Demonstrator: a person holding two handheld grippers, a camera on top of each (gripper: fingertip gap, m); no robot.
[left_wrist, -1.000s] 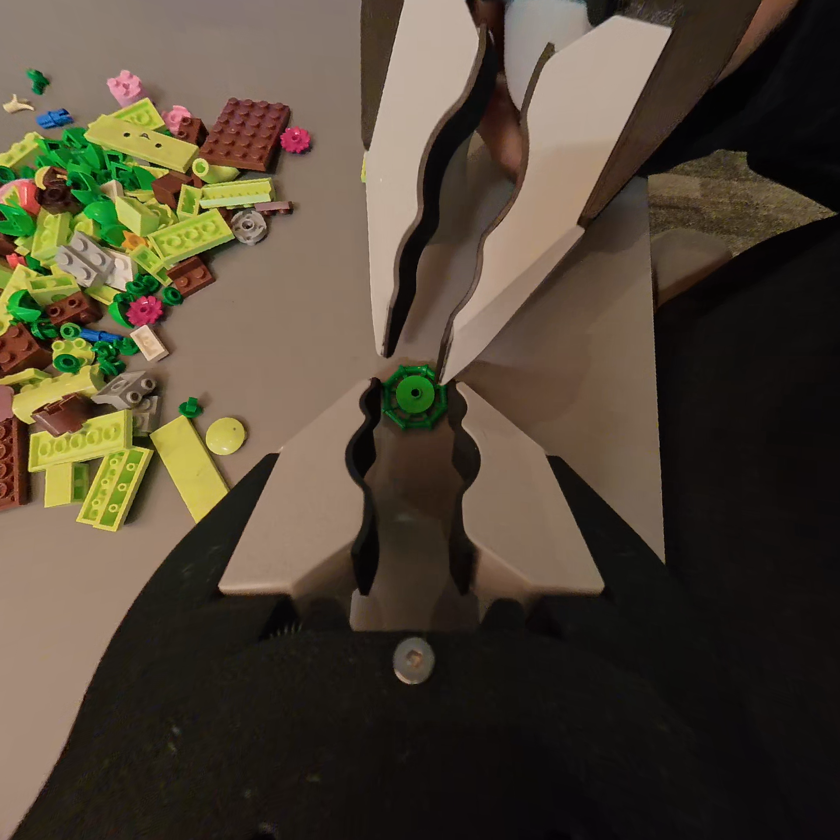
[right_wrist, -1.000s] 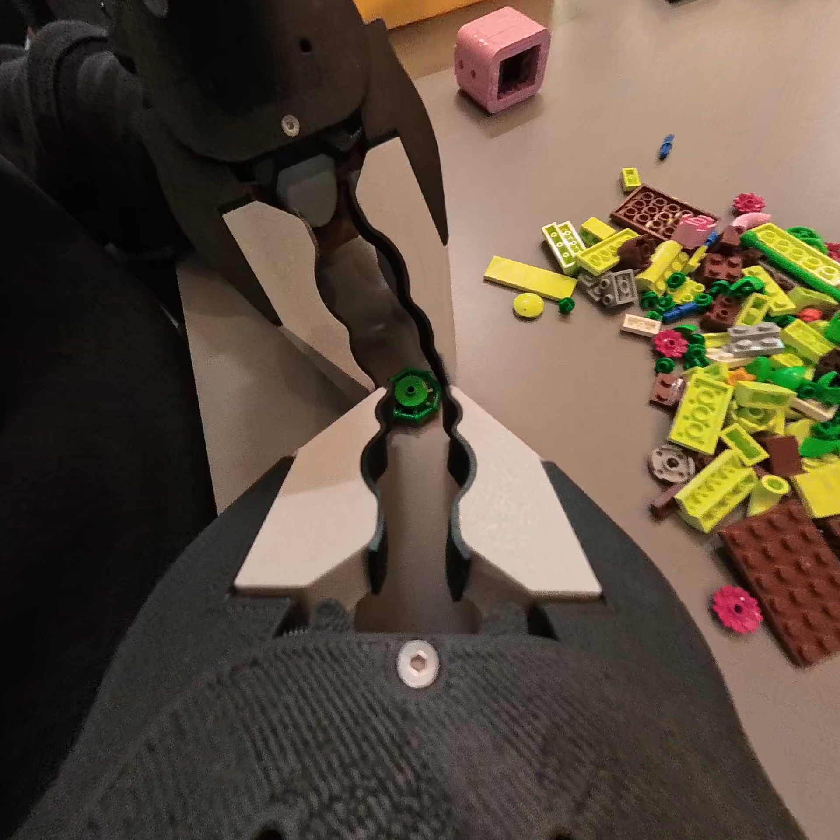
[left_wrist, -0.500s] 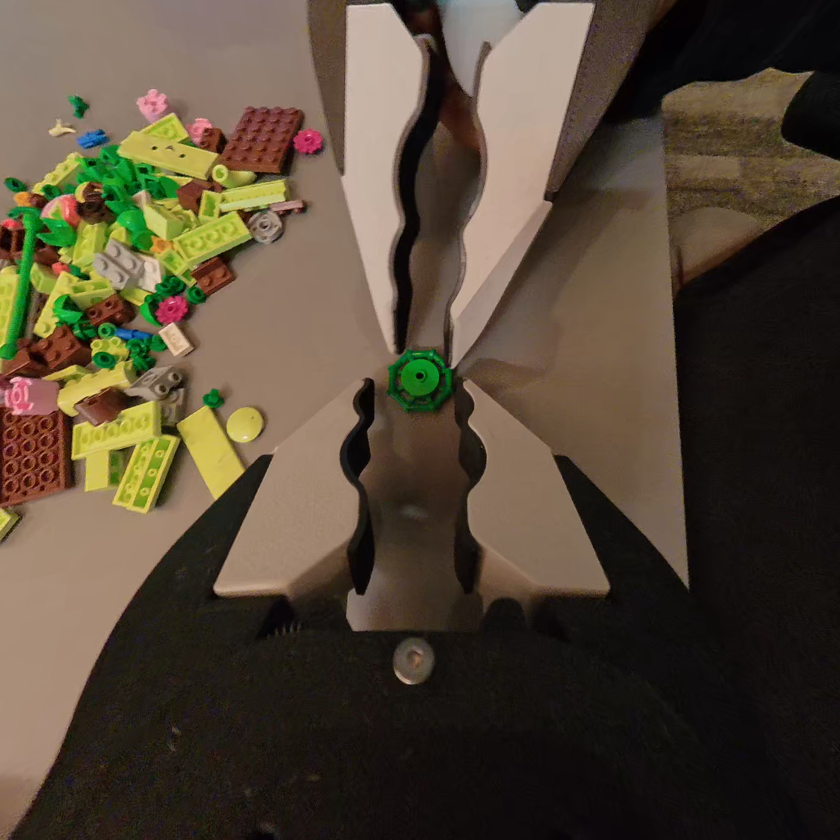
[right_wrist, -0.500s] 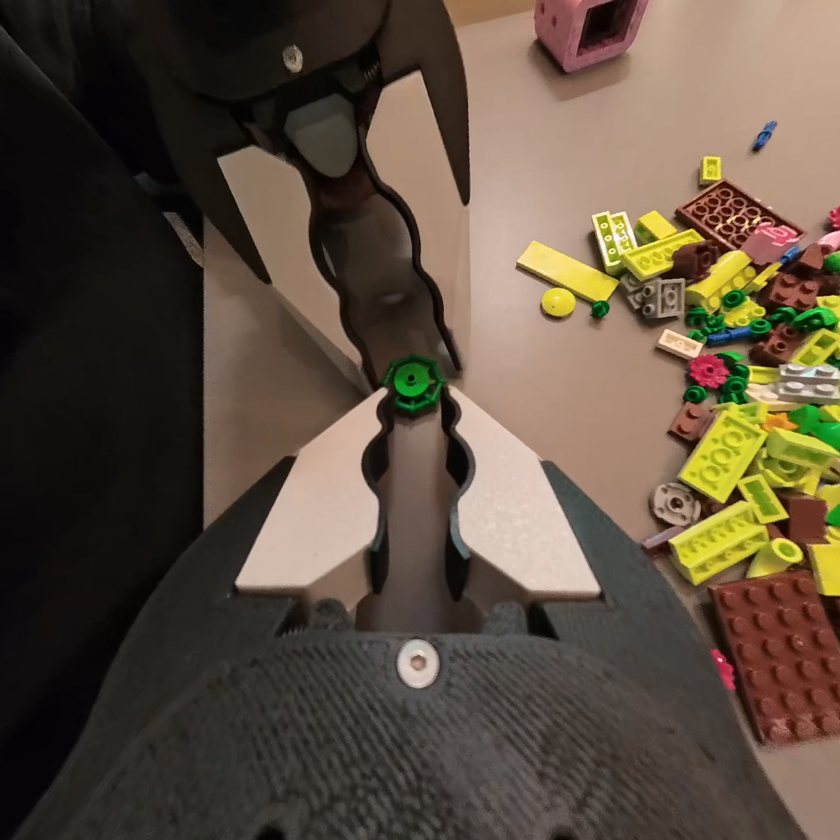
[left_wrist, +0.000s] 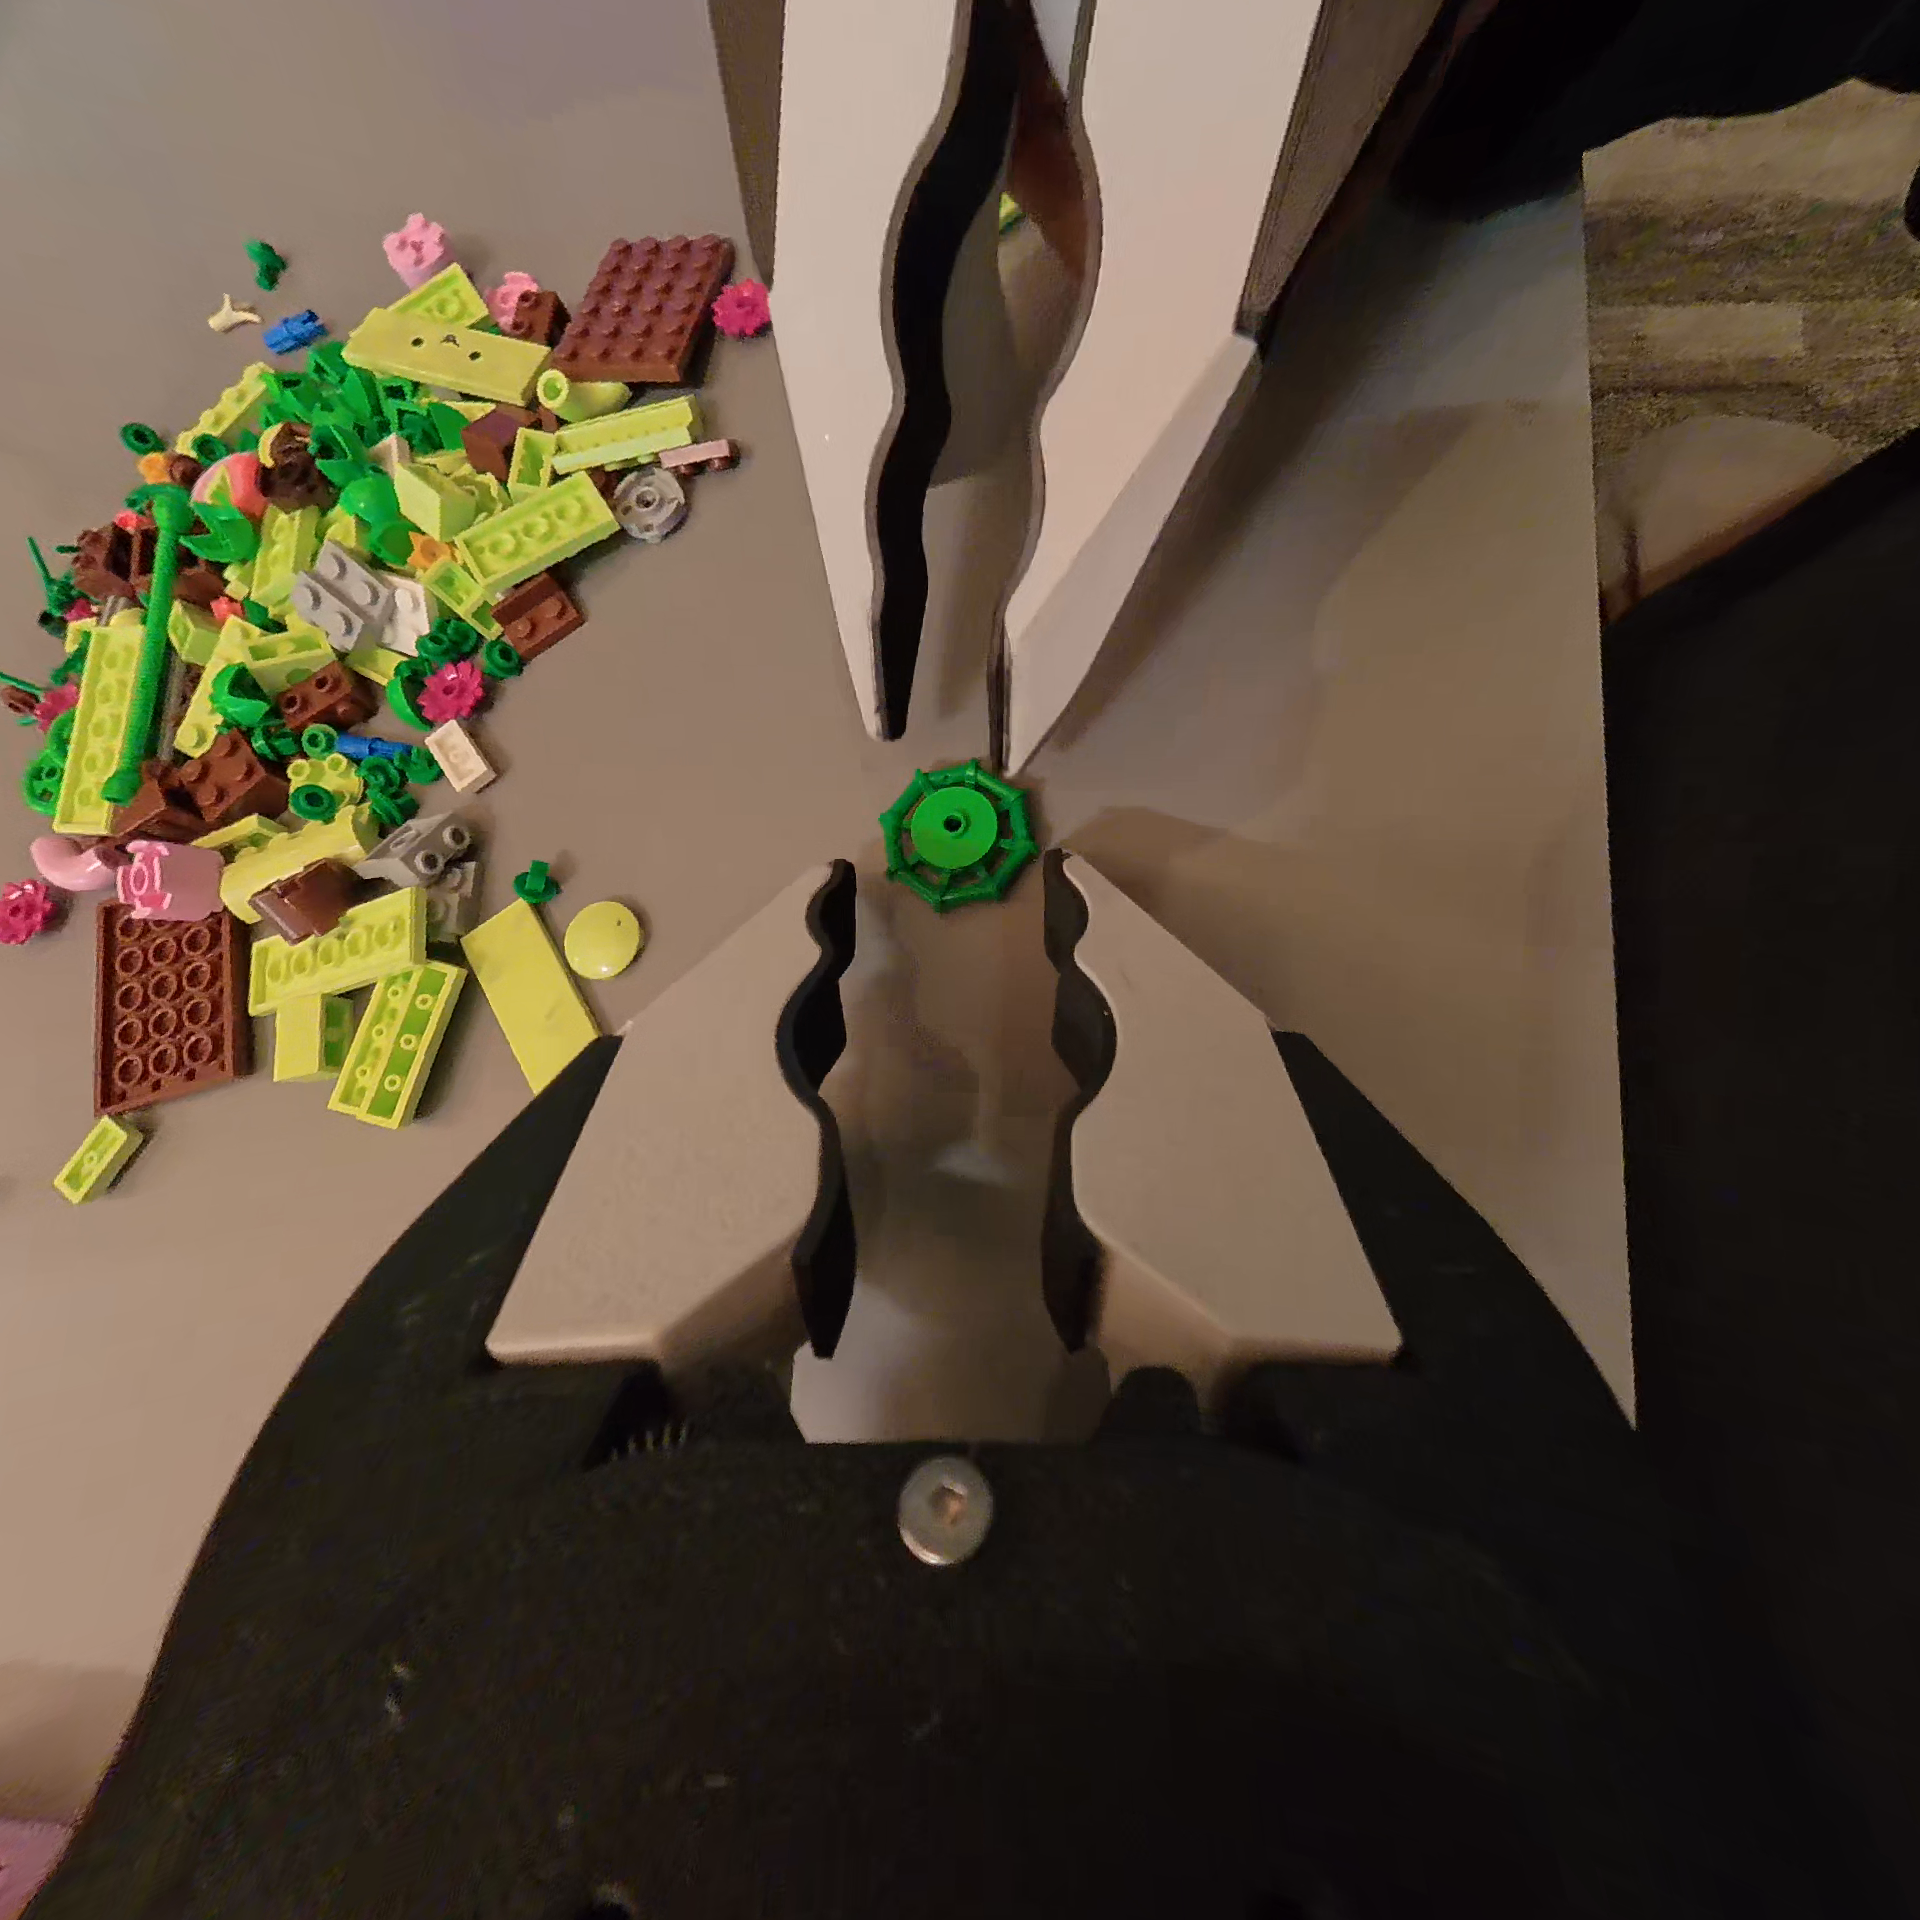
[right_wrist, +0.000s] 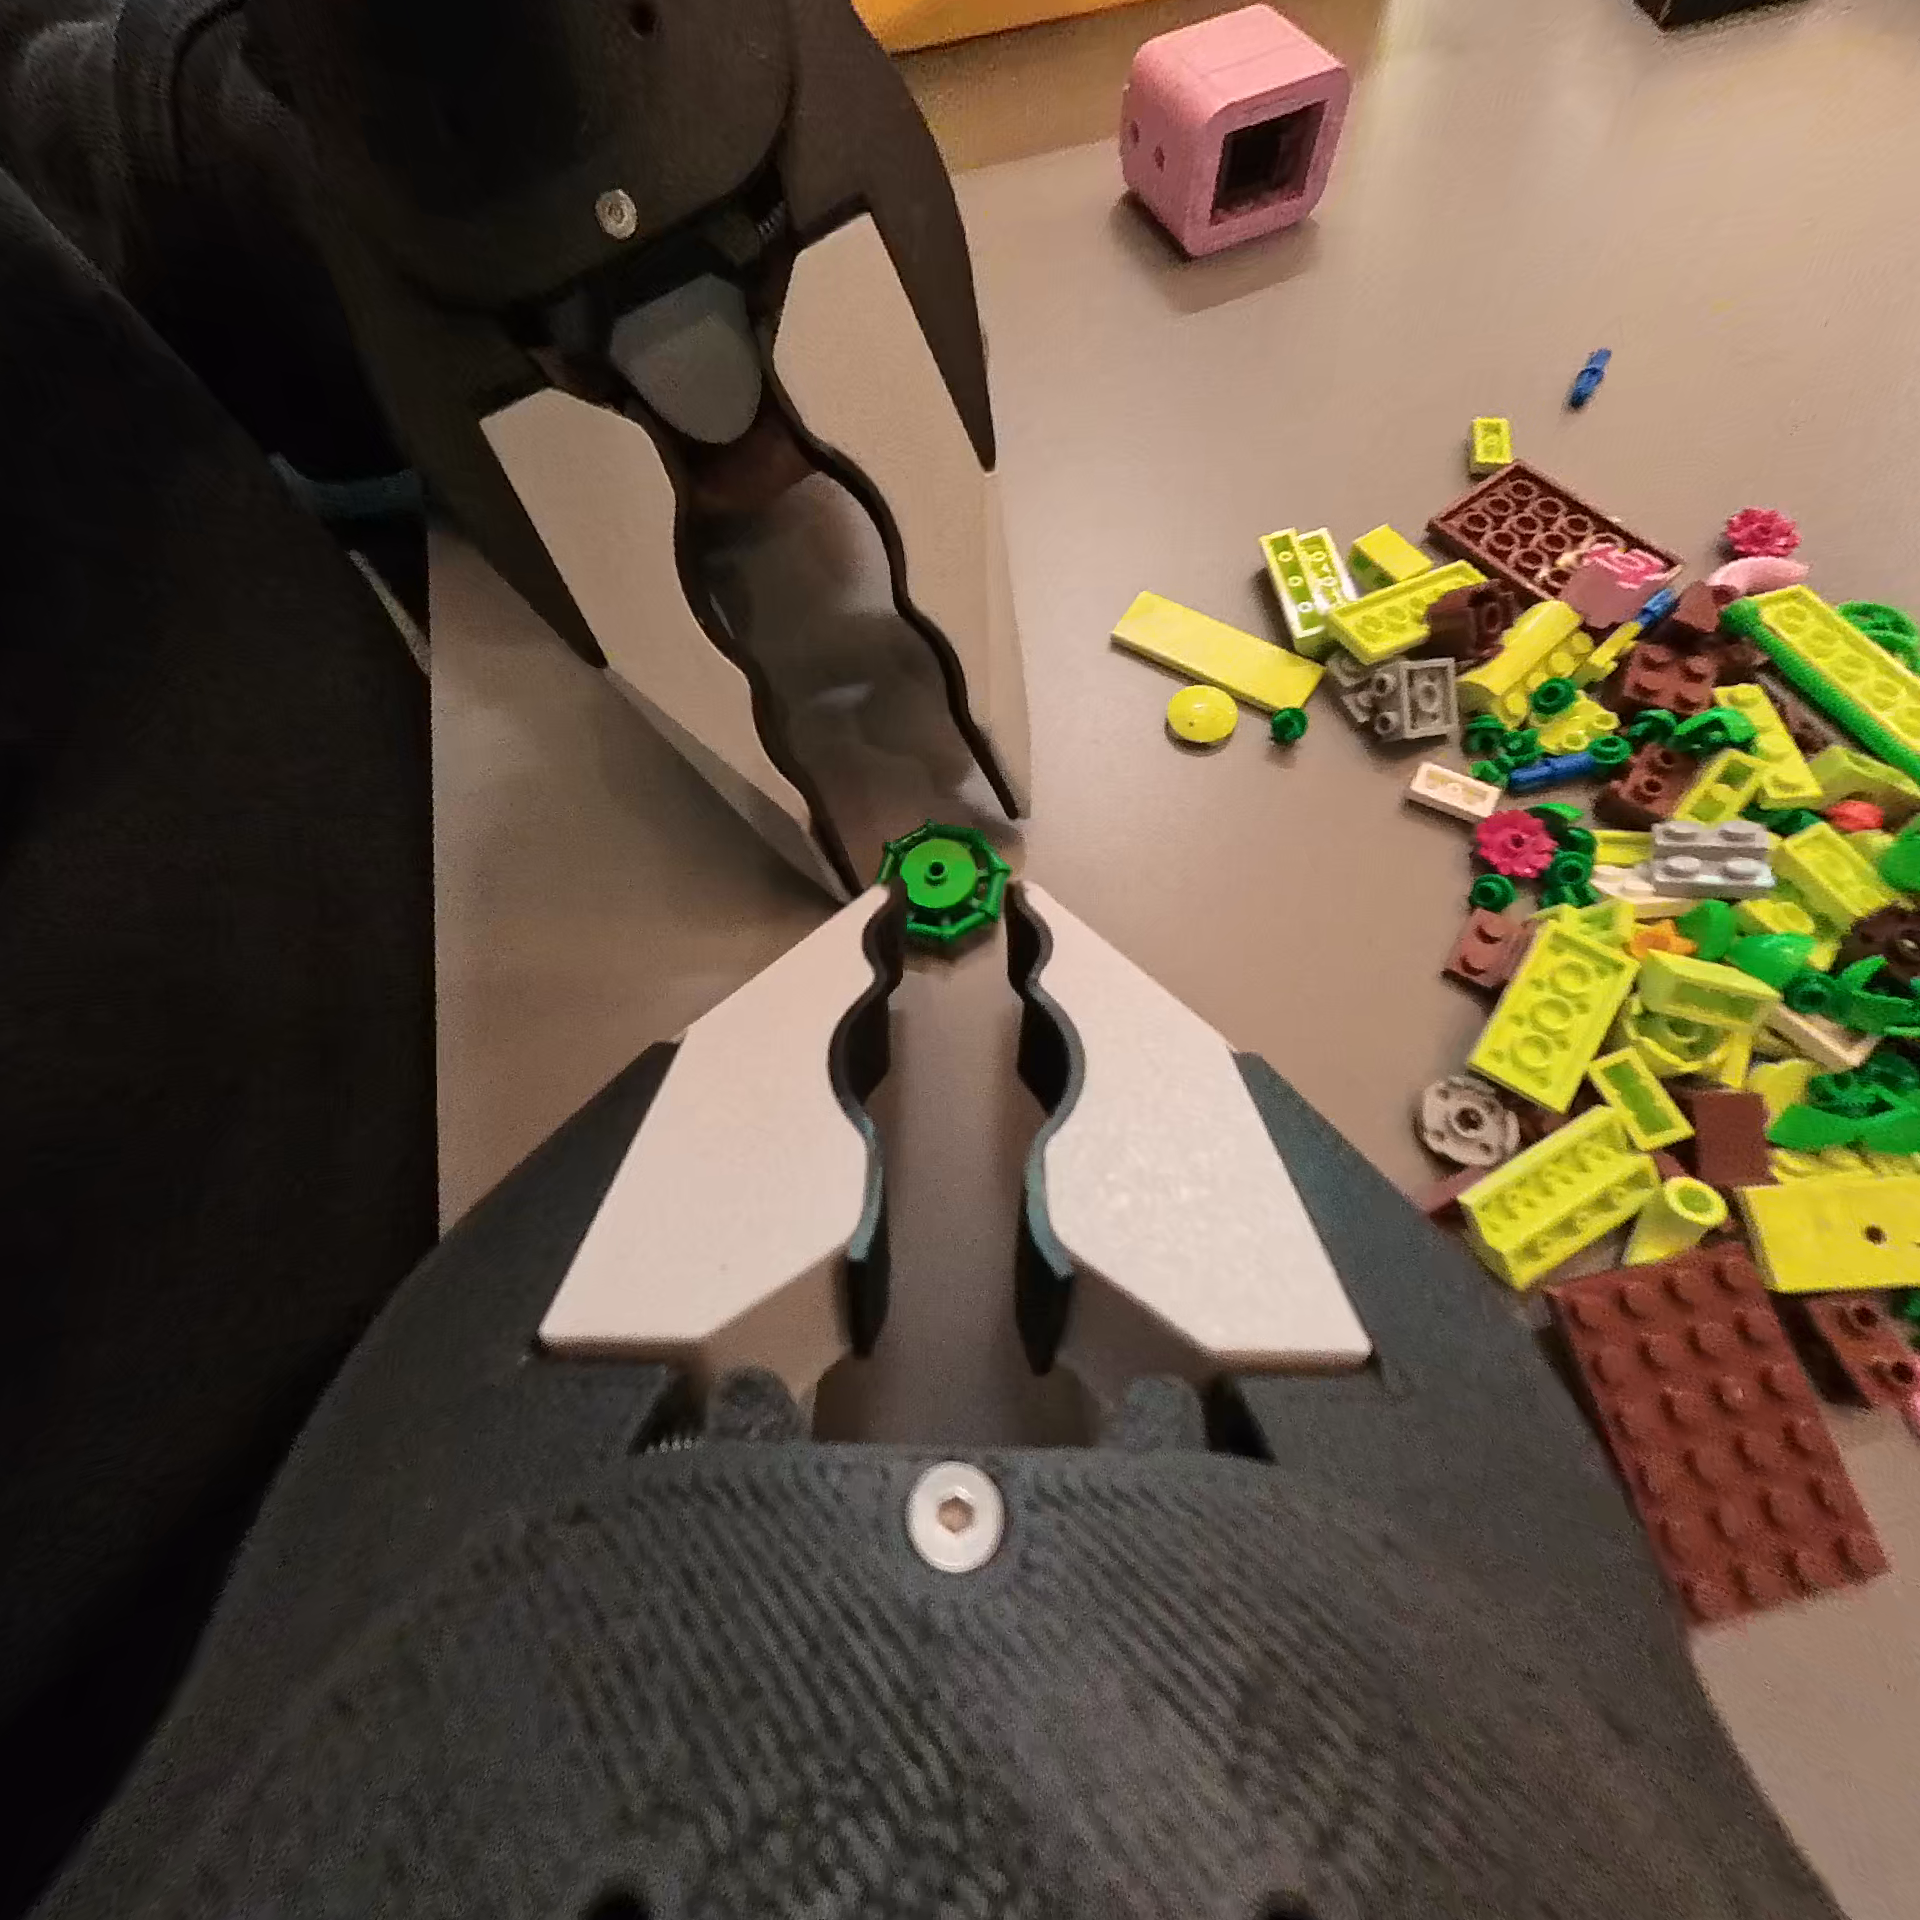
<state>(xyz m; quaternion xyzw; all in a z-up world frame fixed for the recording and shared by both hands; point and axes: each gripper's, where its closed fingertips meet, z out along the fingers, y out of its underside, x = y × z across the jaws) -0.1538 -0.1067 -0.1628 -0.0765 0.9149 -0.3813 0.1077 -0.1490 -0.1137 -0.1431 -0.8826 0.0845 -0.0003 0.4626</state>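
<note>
Green wheel piece (right_wrist: 940, 883) sits apart from the brick pile (right_wrist: 1662, 883), pinched at the very tips of the right gripper (right_wrist: 945, 899). The left gripper (left_wrist: 948, 862) gapes loosely around it. A shallow hold like this probably wants steady pressure.

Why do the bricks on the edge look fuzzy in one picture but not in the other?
In the right wrist view the brown studded plate and lime bricks near the frame edge are smeared, while the round green web-shaped piece is only slightly soft. In the left wrist view the heap of small plastic bricks is crisp, under dim warm light, with soft shadows on the grey table.
</note>
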